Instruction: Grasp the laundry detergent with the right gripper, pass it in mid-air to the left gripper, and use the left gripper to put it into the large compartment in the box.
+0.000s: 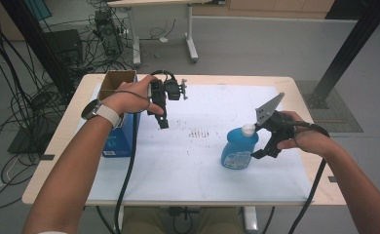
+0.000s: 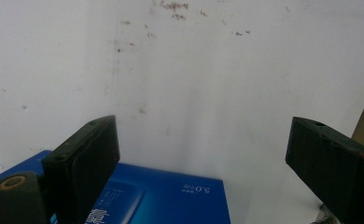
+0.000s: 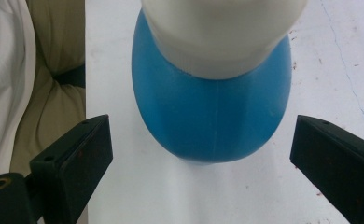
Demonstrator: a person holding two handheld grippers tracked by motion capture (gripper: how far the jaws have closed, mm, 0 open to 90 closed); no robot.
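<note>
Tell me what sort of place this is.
Probably a lab or workshop: cables tangled across the grey floor, black frame posts, and a table under a white sheet where a blue bottle stands.

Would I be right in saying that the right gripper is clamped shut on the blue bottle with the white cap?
Not quite: the right gripper is open. In the right gripper view its jaws stand apart from the blue bottle, which does have a white cap.

**Readable marks**

The blue box (image 2: 171,196) carries "5.0" with small unreadable characters beside it, printed white and seen upside down in the left gripper view. The blue bottle (image 1: 239,151) at the right has a label, too blurred to read.
</note>
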